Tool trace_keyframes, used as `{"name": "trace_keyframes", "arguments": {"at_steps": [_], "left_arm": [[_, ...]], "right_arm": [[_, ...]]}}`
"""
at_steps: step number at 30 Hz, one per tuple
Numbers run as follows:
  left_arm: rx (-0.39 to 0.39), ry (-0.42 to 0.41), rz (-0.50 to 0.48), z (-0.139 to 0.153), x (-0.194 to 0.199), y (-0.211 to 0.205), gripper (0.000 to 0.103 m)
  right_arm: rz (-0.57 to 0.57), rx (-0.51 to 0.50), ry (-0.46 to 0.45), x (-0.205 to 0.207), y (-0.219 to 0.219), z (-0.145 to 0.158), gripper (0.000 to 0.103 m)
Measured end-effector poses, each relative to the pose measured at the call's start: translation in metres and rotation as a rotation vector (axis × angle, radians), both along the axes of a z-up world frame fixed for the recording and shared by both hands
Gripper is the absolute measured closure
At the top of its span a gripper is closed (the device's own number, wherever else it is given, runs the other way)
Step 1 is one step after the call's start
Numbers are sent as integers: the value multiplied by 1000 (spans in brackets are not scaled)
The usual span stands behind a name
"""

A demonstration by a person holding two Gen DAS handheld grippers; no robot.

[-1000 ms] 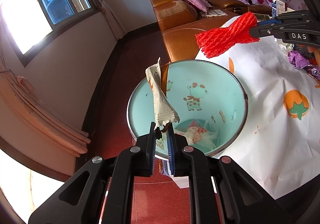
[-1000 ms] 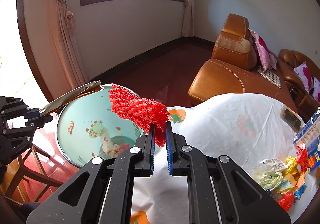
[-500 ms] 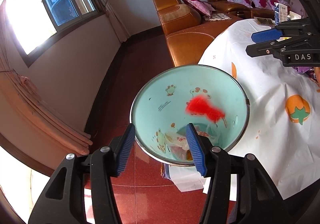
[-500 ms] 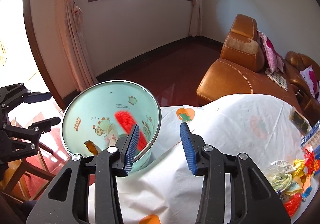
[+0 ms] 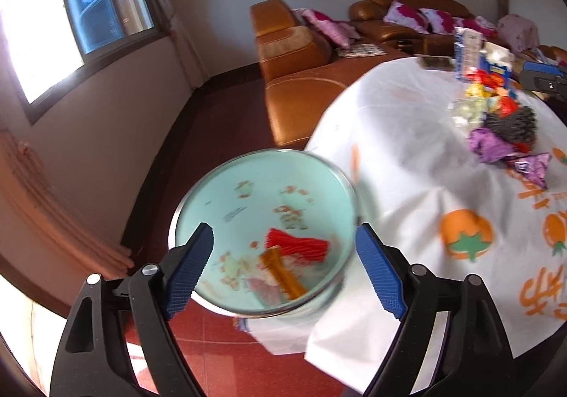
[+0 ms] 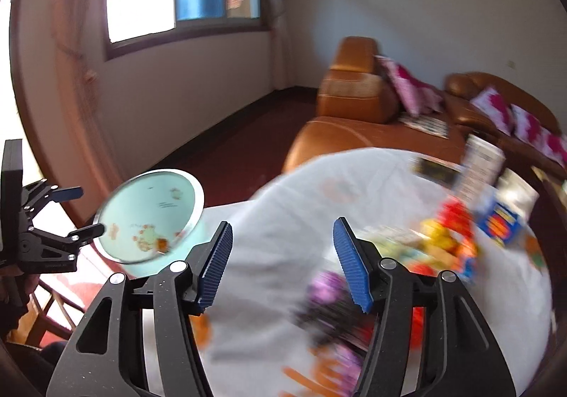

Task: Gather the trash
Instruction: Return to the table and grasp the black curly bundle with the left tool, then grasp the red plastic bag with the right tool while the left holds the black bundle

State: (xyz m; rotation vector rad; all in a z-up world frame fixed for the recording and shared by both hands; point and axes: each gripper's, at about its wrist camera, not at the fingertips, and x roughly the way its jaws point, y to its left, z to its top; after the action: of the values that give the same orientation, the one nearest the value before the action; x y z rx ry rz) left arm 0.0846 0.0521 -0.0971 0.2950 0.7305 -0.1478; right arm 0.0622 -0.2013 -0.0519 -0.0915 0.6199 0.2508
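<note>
Left gripper (image 5: 283, 266): I see its jaws wide, empty, above the bin (image 5: 198, 202). Right gripper (image 6: 283, 262): wide, empty, over the table (image 6: 283, 205). Red net (image 5: 301, 246): in bin. Wrappers (image 5: 496, 127): heaped on table.

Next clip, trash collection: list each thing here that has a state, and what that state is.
left gripper: open, empty, above the bin.
right gripper: open, empty, over the table.
trash bin: upright beside the table, partly filled.
red foam net: lying inside the bin.
brown wrapper: inside the bin, beside the net.
trash pile: on the tablecloth, not yet collected.
purple wrapper: crumpled, on the tablecloth.
tablecloth: draped over the table, wrinkled.
</note>
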Motion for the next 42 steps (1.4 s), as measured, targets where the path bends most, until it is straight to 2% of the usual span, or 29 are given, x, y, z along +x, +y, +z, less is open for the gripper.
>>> {"name": "trace_keyframes", "arguments": {"at_steps": [4, 10, 13, 17, 22, 23, 25, 26, 28, 30, 31, 34, 42], "left_arm": [[-10, 8, -75, 1, -5, -49, 20], [-37, 10, -155, 7, -8, -121, 17], [-51, -7, -204, 12, -13, -155, 14], [-53, -13, -255, 11, -13, -197, 13], [-57, -10, -273, 6, -5, -226, 14], [-46, -2, -278, 2, -1, -230, 16], [-54, 31, -297, -3, 5, -232, 41], [-62, 49, -304, -6, 9, -232, 46], [-73, 71, -291, -11, 17, -226, 62], [-87, 85, -287, -14, 23, -218, 71], [-94, 89, -290, -15, 26, -214, 80], [-134, 100, -318, -15, 29, -206, 86], [-171, 64, -338, 0, 25, -184, 89]], "right_arm": [[-205, -12, 0, -25, -81, -13, 42], [-374, -2, 36, -49, -147, -46, 40], [-424, 6, 39, -61, -166, -58, 40], [-468, 16, 43, -69, -188, -69, 39], [-478, 42, 45, -74, -200, -75, 39], [-475, 47, 45, -74, -200, -75, 38], [-466, 53, 43, -75, -199, -77, 37], [-461, 53, 44, -75, -198, -77, 37], [-448, 57, 49, -74, -196, -80, 37], [-440, 59, 54, -74, -192, -81, 37], [-437, 59, 57, -73, -190, -82, 37], [-427, 60, 63, -72, -186, -84, 37], [-416, 53, 66, -69, -176, -83, 37]]}}
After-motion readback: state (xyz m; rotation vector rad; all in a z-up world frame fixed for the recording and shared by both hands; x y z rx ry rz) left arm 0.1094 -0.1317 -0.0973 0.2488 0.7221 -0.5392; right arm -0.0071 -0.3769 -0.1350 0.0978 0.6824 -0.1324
